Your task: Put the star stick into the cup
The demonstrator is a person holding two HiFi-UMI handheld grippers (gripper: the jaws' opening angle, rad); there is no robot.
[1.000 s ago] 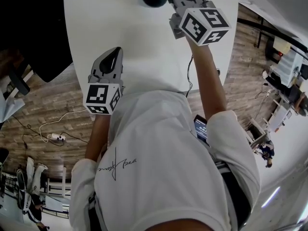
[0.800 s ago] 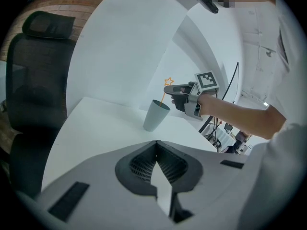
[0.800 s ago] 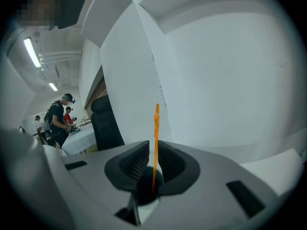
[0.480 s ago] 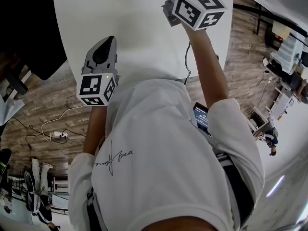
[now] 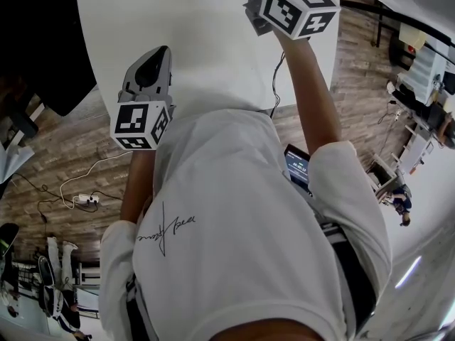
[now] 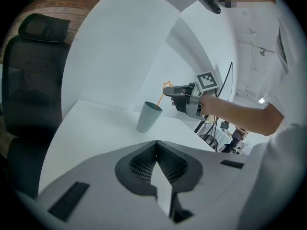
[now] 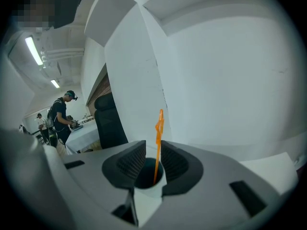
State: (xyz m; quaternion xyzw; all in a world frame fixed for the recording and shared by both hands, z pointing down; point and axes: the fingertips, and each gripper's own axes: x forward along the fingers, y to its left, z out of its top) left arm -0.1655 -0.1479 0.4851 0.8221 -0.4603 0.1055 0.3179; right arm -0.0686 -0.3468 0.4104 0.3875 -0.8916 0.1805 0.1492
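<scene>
The white table (image 5: 206, 41) spreads beneath both tools. The left gripper (image 6: 156, 145) hangs over its near part, jaws pressed together on nothing. Well ahead of it and to its right, the right gripper (image 7: 153, 150) sits directly above the teal cup (image 6: 147, 117), jaws narrowly parted. The orange star stick (image 7: 157, 128) rises through that gap, close to the right-hand jaw, its lower end inside the cup.

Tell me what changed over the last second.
The right tongs reached farther forward across the table; the teal cup now barely shows at the head view's top edge. The left tongs shifted slightly left. The star stick now stands in the cup between the right tongs' parted jaws. The table stayed put.
</scene>
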